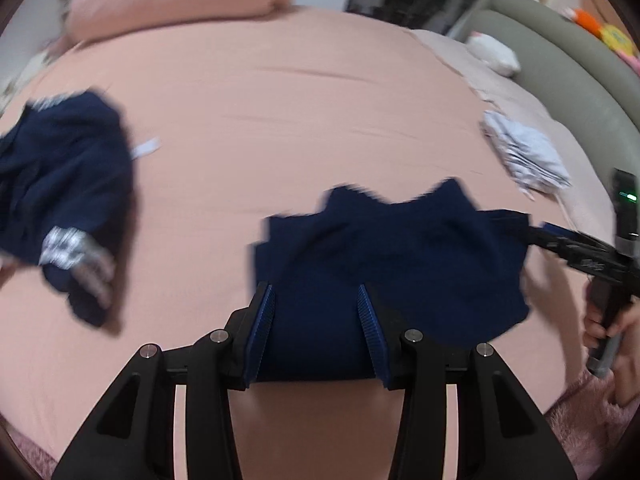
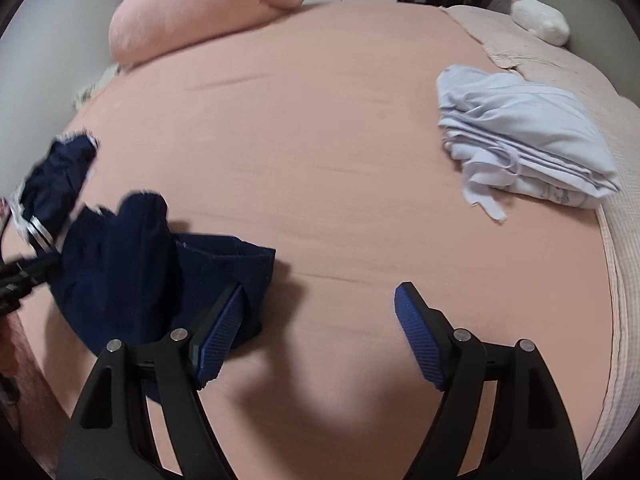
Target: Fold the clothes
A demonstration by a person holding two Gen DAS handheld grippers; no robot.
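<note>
While the left gripper clamps the limp navy garment low over the pink bedsheet, the right gripper stands apart. Judged light and floppy; grip hems.

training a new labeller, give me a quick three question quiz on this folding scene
1. True or false: the right gripper has its fingers closed on the navy garment.
2. What lies on the bed to the right gripper's right? A. light blue clothes B. red towels C. black socks
3. How many navy garments are in view?
Key: 1 false, the fingers stand wide apart with nothing between them. 2 A. 3 two; the other, the white-striped garment, lies further left.
</note>
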